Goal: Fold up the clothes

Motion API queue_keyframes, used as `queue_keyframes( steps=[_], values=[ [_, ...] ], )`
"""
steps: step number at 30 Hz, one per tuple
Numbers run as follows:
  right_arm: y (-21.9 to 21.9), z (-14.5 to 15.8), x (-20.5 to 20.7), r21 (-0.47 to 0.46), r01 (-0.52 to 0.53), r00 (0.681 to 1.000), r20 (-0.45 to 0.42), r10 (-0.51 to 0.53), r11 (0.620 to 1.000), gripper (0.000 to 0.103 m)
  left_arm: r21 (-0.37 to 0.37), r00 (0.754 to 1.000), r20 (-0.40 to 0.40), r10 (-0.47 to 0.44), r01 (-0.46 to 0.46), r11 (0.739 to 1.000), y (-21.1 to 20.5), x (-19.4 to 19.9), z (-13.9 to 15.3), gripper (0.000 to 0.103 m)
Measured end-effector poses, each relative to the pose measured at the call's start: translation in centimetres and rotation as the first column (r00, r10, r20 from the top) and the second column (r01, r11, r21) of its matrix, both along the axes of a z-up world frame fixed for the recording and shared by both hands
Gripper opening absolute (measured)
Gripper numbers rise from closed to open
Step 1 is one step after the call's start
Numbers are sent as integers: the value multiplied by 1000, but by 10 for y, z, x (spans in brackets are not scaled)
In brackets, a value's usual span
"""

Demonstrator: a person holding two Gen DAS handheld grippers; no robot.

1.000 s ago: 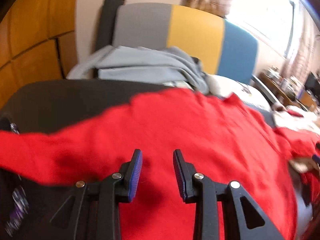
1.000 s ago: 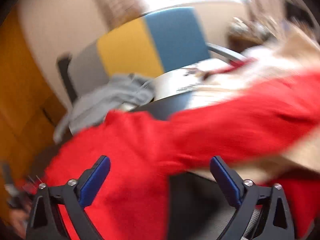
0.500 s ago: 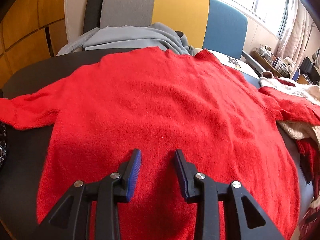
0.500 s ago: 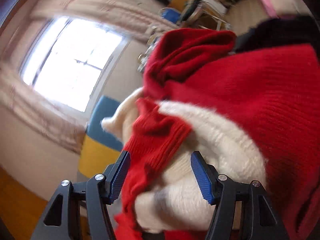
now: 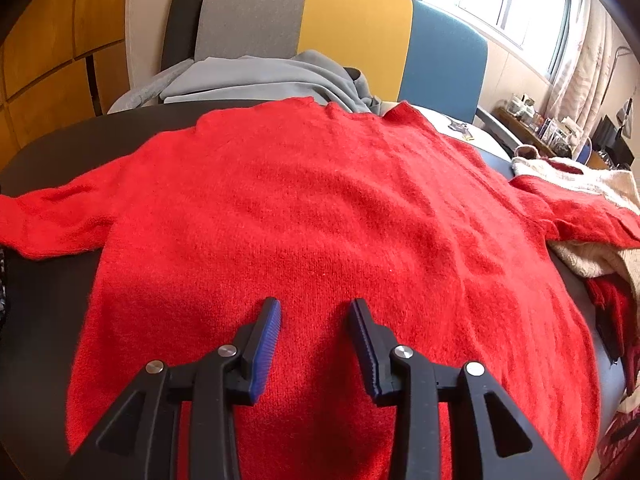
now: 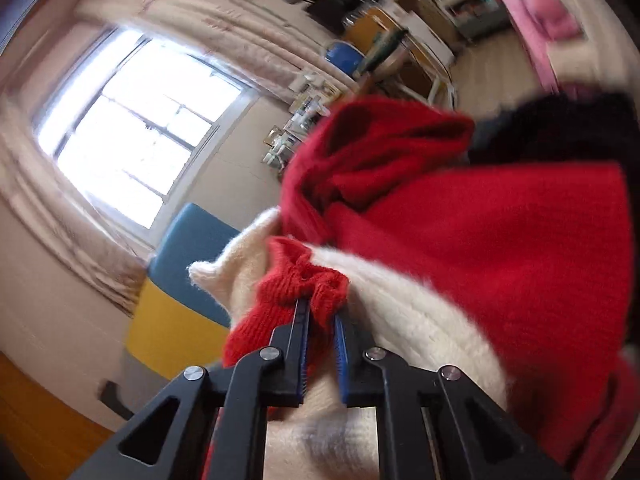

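Observation:
A red knit sweater lies spread flat on a dark table, neck toward the far side. Its left sleeve stretches out to the left. Its right sleeve runs over a cream knit garment. My left gripper is open and empty, hovering over the sweater's lower middle. In the right wrist view my right gripper is shut on the red sleeve cuff, which bunches between the pads on top of the cream garment.
A grey garment lies beyond the sweater's neck, in front of a grey, yellow and blue chair back. More red clothing is heaped at the right. A window and cluttered shelves stand behind.
My right gripper has swung to the sleeve cuff and closed on it. My left gripper has stayed open over the sweater, which now lies spread flat.

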State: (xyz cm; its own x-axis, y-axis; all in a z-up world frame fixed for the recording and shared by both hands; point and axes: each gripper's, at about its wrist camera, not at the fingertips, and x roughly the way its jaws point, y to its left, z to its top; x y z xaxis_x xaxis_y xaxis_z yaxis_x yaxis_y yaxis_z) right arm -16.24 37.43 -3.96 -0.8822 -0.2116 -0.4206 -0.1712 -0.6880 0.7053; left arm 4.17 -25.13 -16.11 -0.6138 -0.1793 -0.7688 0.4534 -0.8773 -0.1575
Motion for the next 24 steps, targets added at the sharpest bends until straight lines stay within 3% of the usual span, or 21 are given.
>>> queue_keyframes(
  steps=[5, 7, 11, 13, 17, 22, 24],
  values=[
    [-59, 45, 3, 98, -218, 973, -60, 224, 971, 10, 15, 1000, -19, -1, 1, 1000, -2, 2, -1, 37],
    [-94, 61, 6, 114, -319, 940, -87, 329, 941, 10, 20, 1000, -22, -3, 4, 1000, -2, 2, -1, 38],
    [-187, 76, 6, 108, -512, 846, -108, 522, 852, 10, 57, 1000, -22, -11, 12, 998, -7, 1, 1, 39],
    [-238, 73, 5, 99, -596, 792, -88, 604, 797, 10, 133, 999, -41, -6, 12, 991, -14, 2, 4, 40],
    [-336, 39, 7, 65, -730, 682, 7, 731, 681, 10, 339, 993, -115, -6, 45, 940, -34, 9, 11, 40],
    [-439, -15, 23, -12, -836, 546, 88, 833, 549, 10, 434, 985, -173, -26, 100, 896, -50, 11, 22, 42],
    [-468, -31, 35, -7, -871, 487, 112, 866, 491, 10, 490, 981, -195, -18, 113, 864, -59, 8, 22, 43]
  ],
)
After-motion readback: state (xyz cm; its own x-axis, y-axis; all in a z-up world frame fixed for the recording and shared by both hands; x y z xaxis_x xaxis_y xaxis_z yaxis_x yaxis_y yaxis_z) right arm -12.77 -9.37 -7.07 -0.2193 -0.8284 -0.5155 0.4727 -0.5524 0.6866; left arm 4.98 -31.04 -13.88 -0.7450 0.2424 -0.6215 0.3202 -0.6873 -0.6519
